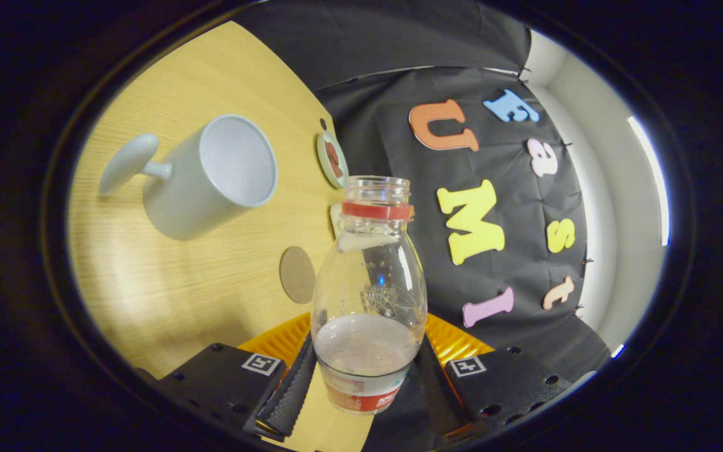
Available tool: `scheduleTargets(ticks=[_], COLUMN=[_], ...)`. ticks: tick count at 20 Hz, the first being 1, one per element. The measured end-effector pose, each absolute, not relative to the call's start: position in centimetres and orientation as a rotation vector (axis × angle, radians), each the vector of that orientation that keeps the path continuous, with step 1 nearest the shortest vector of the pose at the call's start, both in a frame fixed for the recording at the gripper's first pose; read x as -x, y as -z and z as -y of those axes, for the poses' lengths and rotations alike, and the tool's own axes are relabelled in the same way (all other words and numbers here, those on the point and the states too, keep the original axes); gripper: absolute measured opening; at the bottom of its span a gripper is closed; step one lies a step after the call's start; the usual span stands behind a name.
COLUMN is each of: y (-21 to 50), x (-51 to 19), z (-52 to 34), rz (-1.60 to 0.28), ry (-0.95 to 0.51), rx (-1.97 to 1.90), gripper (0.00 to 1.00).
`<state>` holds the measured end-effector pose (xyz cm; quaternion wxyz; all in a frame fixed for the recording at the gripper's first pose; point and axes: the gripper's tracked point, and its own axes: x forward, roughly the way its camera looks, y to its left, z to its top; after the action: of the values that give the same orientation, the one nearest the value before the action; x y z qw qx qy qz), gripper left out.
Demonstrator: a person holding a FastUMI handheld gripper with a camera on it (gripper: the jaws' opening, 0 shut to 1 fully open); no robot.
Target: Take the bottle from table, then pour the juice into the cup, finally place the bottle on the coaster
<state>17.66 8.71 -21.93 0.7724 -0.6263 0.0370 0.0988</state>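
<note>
Fingers [364,383] clamp the open bottle [368,295], part-full of pale juice, near the empty cup [211,179].

The bottle [368,295] carries a red label with white print too small to read.

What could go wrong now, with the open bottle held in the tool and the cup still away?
1. The bottle has no cap and still holds liquid; the tool grips it only near its base, so it may slip or swing.
2. The cup stands off to the side, so tilting early could spill on the table.
</note>
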Motion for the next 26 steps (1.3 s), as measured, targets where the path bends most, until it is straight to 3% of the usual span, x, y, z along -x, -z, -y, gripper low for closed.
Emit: scheduleTargets(ticks=[26], y=[19.2], x=[-17.3], z=[-12.1], rz=[0.078], ry=[-0.062], rx=[1.846], gripper=[0.83])
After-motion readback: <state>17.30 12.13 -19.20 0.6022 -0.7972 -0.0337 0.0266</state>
